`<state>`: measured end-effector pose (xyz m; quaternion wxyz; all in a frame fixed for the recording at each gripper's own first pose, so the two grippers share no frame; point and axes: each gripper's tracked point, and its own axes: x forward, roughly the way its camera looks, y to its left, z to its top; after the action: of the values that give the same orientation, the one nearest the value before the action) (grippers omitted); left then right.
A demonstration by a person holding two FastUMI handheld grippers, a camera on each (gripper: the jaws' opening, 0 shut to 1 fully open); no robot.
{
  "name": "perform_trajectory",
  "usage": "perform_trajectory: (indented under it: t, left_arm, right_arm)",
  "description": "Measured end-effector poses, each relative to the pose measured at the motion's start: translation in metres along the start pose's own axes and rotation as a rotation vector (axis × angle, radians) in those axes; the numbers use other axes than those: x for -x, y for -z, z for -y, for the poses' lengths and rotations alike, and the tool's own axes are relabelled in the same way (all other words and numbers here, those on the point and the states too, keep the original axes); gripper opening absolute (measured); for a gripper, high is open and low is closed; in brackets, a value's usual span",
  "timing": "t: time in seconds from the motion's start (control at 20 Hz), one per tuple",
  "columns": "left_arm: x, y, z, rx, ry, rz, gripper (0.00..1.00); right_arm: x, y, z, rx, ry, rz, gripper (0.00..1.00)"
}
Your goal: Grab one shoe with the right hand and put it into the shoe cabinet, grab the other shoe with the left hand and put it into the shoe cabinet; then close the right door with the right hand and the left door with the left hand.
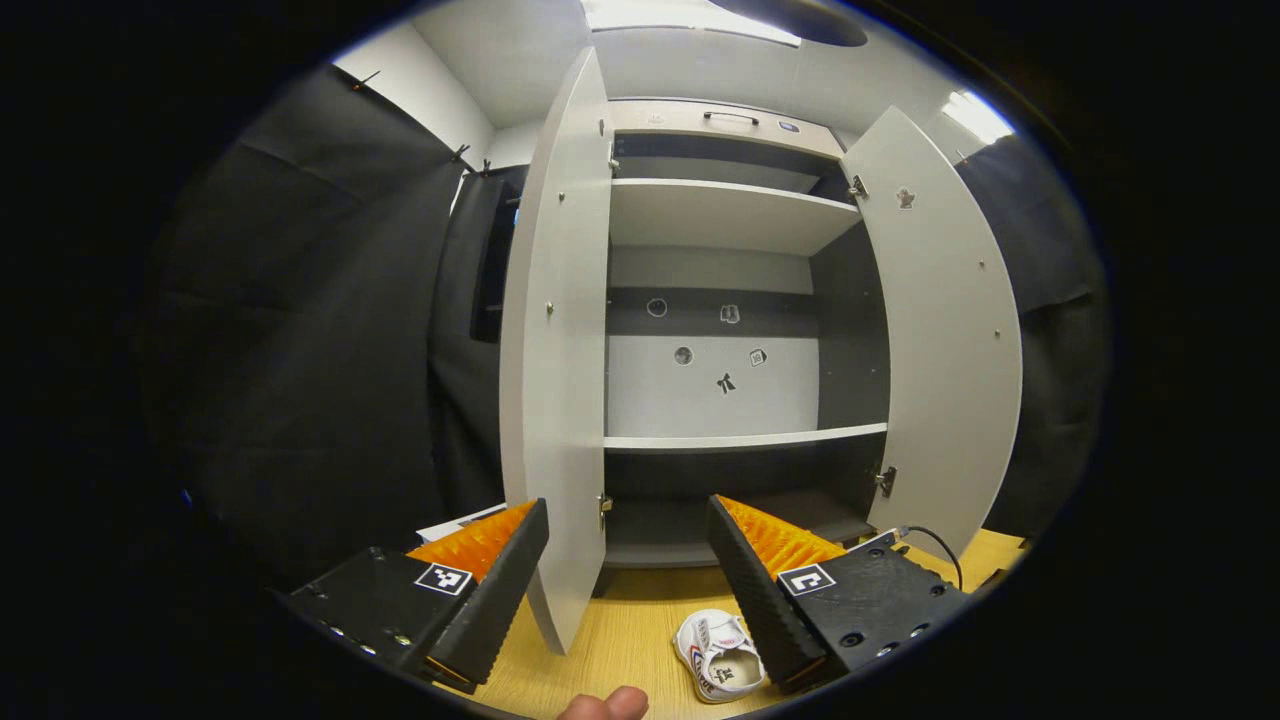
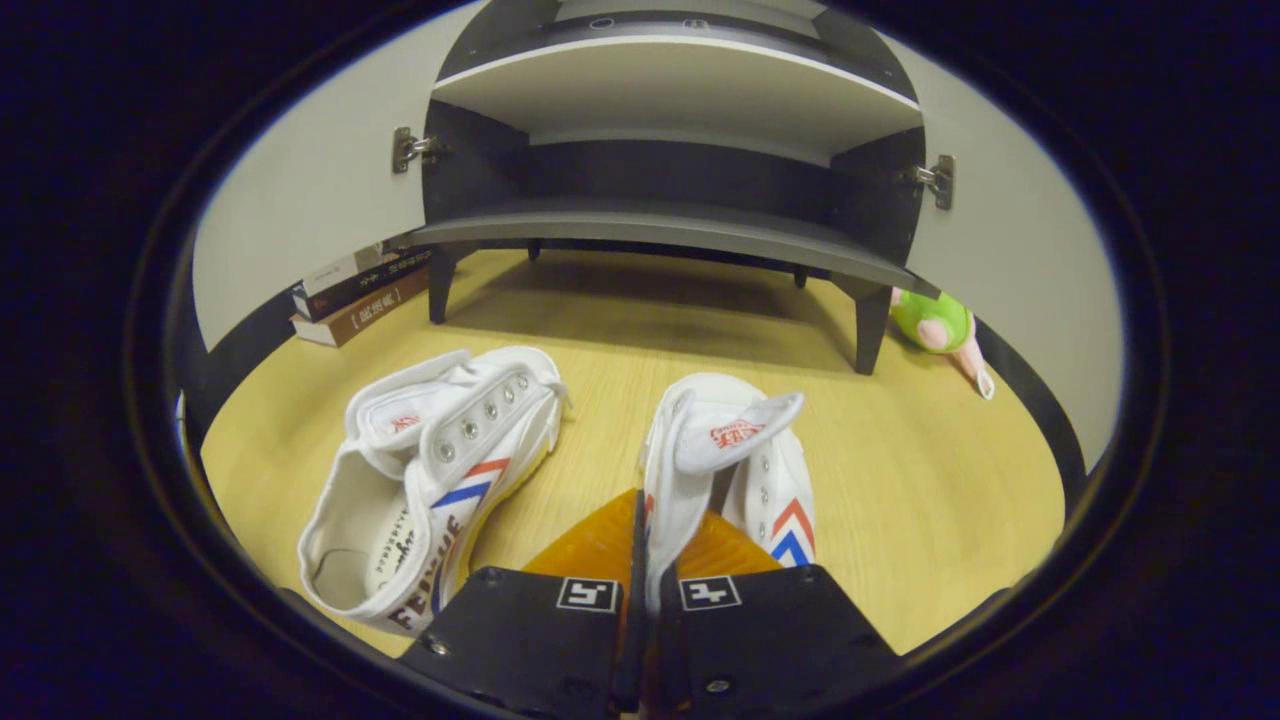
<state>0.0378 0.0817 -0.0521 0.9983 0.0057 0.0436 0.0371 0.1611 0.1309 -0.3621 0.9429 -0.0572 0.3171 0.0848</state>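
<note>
Currently, step: first shoe grab, nothing stowed yet.
Left gripper (image 1: 628,585): fingers spread wide, empty, facing white two-door shoe cabinet (image 1: 730,215).
Left white canvas high-top shoe (image 2: 430,480): lying on wooden floor (image 2: 930,500).
Right gripper (image 2: 645,560): fingers pinched on second white canvas shoe (image 2: 725,465).
Left to do: both shoes in, both doors closed.

The shoe (image 2: 420,490) lying on the floor has dark letters on its side that look like "FEIYUE", but part is hidden.

The books (image 2: 355,293) have writing too small to read.
</note>
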Motion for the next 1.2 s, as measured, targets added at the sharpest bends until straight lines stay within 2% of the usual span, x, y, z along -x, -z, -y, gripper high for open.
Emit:
perform_trajectory:
  t: [0.2, 0.3, 0.45, 0.65, 0.9, 1.05, 1.2]
  left_arm:
    - [0.003, 0.004, 0.007, 0.007, 0.008, -0.012, 0.95]
    - [0.005, 0.005, 0.011, 0.008, 0.013, -0.018, 0.95]
    - [0.006, 0.003, 0.012, 0.001, 0.006, -0.009, 0.95]
    - [0.01, 0.003, 0.022, 0.04, 0.017, -0.003, 0.95]
    - [0.014, -0.005, 0.037, 0.045, 0.043, 0.028, 0.95]
    - [0.018, -0.008, 0.047, 0.033, 0.061, 0.032, 0.95]
    - [0.023, -0.007, 0.054, 0.026, 0.074, 0.028, 0.95]
  right_arm:
    - [0.004, -0.007, 0.003, -0.004, -0.009, 0.037, 0.04]
    - [0.013, -0.024, 0.011, 0.029, 0.013, 0.088, 0.04]
    - [0.046, -0.058, 0.014, 0.022, -0.009, 0.169, 0.04]
    - [0.098, -0.115, 0.02, 0.102, -0.014, 0.271, 0.04]
    - [0.155, -0.193, 0.024, 0.088, -0.056, 0.345, 0.04]
    - [0.172, -0.25, 0.023, 0.105, -0.092, 0.384, 0.04]
    - [0.164, -0.312, 0.028, 0.137, -0.081, 0.407, 0.04]
